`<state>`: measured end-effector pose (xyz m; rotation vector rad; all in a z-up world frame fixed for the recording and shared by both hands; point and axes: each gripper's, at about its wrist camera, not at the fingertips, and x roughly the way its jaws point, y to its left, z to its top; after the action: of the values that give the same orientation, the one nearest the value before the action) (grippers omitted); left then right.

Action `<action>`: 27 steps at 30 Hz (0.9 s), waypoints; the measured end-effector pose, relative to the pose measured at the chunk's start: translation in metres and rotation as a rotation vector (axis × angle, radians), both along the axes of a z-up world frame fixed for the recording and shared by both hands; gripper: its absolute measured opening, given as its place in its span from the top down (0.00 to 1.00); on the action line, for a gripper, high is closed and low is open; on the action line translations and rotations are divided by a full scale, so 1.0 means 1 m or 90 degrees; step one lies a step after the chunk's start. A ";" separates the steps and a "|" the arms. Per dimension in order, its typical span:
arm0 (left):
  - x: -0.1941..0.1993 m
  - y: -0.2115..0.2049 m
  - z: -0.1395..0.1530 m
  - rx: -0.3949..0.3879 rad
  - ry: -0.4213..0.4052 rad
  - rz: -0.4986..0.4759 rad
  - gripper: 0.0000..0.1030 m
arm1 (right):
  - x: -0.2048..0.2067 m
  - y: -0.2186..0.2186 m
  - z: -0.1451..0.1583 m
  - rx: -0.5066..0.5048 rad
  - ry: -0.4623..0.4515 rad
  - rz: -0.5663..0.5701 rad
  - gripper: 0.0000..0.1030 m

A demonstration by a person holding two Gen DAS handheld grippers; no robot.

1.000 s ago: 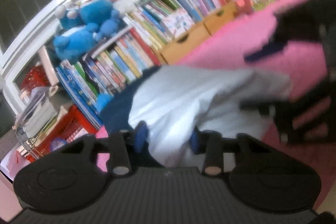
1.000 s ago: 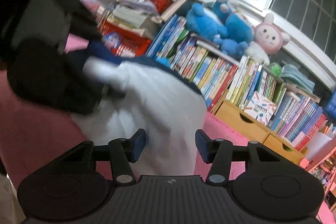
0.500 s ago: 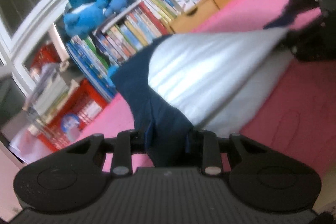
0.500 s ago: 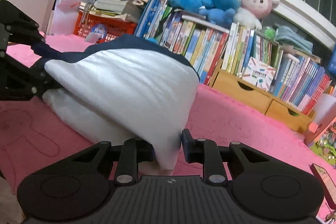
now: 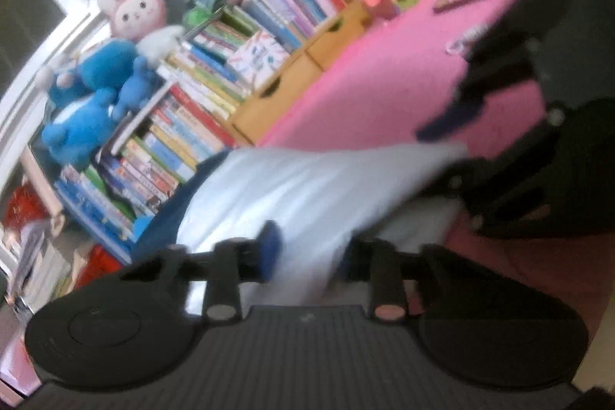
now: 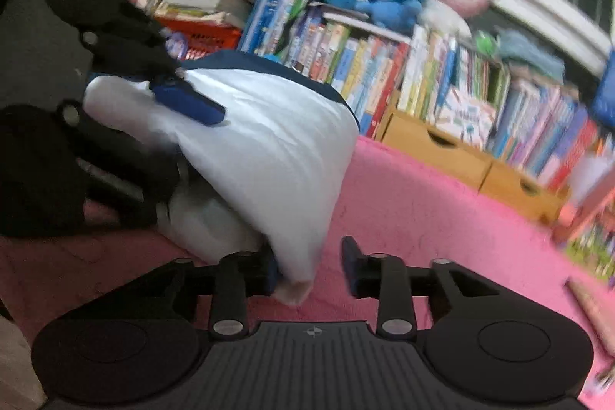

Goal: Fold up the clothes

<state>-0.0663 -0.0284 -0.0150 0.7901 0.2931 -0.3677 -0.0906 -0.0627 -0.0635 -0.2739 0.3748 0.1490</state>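
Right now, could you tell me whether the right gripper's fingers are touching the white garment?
Cannot tell: in the right wrist view the white garment hangs between the opening right gripper, against one finger but clear of the other.

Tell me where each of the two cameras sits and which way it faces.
Left wrist: on the left gripper, facing the bookshelf across the garment; its closing fingers flank cloth; right gripper opposite.
Right wrist: on the right gripper, facing the bookshelf; jaws opening, cloth between; left gripper opposite.
Shared: garment, bookshelf, pink mat.
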 end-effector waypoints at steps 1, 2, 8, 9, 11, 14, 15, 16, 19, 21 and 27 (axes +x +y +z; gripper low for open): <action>-0.001 0.005 -0.001 0.003 0.004 0.011 0.81 | 0.002 -0.005 0.001 0.030 0.006 -0.006 0.72; -0.002 0.010 -0.003 0.010 0.007 0.024 0.82 | 0.003 -0.009 0.001 0.051 0.009 -0.011 0.74; -0.007 0.050 -0.014 0.010 0.045 0.129 0.81 | 0.006 -0.021 0.003 0.104 0.023 -0.010 0.75; -0.009 0.055 -0.014 0.005 0.051 0.147 0.81 | 0.005 -0.021 0.003 0.102 0.022 -0.007 0.75; -0.012 0.062 -0.014 -0.001 0.055 0.167 0.81 | 0.004 -0.020 0.003 0.099 0.022 -0.002 0.75; -0.017 0.064 -0.011 0.000 0.056 0.180 0.81 | 0.005 -0.020 0.003 0.097 0.020 0.001 0.75; -0.018 0.065 -0.010 0.003 0.056 0.182 0.81 | 0.005 -0.020 0.003 0.099 0.020 0.001 0.75; -0.019 0.066 -0.009 0.007 0.054 0.183 0.81 | 0.005 -0.021 0.004 0.107 0.023 0.002 0.75; -0.021 0.070 -0.004 0.017 0.049 0.198 0.81 | 0.009 -0.027 0.007 0.144 0.036 0.007 0.78; -0.023 0.074 -0.001 0.027 0.040 0.222 0.73 | 0.010 -0.029 0.011 0.163 0.037 0.008 0.80; -0.036 0.103 0.019 -0.038 0.066 0.274 0.74 | 0.016 -0.034 0.021 0.183 0.031 0.002 0.81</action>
<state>-0.1019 0.0743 0.0042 0.6292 0.5352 -0.0111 -0.0751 -0.0972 -0.0427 0.0124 0.3958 0.2108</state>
